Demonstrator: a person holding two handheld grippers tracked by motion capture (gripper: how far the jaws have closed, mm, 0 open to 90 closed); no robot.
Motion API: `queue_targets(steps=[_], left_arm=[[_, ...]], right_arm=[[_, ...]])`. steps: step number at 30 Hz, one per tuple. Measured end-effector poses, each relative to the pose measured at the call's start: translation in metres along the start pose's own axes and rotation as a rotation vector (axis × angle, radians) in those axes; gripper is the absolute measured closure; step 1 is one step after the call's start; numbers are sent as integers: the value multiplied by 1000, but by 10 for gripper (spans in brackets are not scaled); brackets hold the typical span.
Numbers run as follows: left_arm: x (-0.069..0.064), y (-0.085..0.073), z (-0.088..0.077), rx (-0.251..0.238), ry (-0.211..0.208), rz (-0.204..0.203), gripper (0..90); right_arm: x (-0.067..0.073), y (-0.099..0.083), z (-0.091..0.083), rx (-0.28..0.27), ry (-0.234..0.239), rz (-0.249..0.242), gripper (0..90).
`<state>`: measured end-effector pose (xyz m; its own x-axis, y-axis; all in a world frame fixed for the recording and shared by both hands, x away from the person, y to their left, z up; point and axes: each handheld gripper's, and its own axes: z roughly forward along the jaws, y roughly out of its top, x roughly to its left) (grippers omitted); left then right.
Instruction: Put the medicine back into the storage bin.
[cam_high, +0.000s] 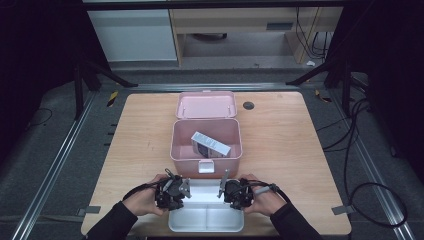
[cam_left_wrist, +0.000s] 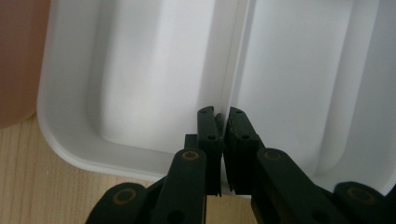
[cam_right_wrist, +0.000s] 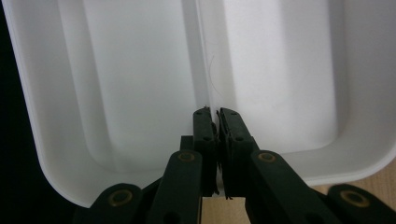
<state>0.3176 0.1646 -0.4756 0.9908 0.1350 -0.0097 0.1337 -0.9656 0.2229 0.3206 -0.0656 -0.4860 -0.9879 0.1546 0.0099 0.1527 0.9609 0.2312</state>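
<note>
Both grippers, left (cam_high: 186, 188) and right (cam_high: 221, 189), clamp the white tray's (cam_high: 206, 225) centre divider from opposite ends. Hands flank the tray, jaws pointing inward.

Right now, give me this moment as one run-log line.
left gripper: shut on tray divider | right gripper: shut on tray divider | white tray: near table edge, two compartments | pink box: open, holds carton
</note>
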Motion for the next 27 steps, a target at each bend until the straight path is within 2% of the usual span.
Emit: queue_targets(steps=[3, 7, 11, 14, 17, 19, 22, 27], left_arm=[[-5, 2, -8, -10, 4, 12, 858], [-15, 5, -28, -37, 12, 18, 861], [-22, 10, -47, -49, 14, 27, 865], [-22, 16, -69, -63, 43, 40, 870], [-16, 23, -97, -75, 90, 49, 869], [-11, 27, -109, -83, 99, 56, 869], [-1, 32, -125, -90, 111, 57, 870], [22, 42, -144, -96, 135, 66, 876]], right_arm=[[4, 0, -9, 2, 13, -5, 864], [10, -5, -30, -39, 8, -1, 861], [18, -8, -58, -68, 0, -3, 862], [17, -7, -84, -110, -23, -12, 860], [11, -5, -107, -142, -54, -11, 858], [6, -4, -117, -160, -63, -14, 858], [-3, -2, -132, -180, -79, -16, 856], [-28, 3, -154, -198, -118, -24, 850]])
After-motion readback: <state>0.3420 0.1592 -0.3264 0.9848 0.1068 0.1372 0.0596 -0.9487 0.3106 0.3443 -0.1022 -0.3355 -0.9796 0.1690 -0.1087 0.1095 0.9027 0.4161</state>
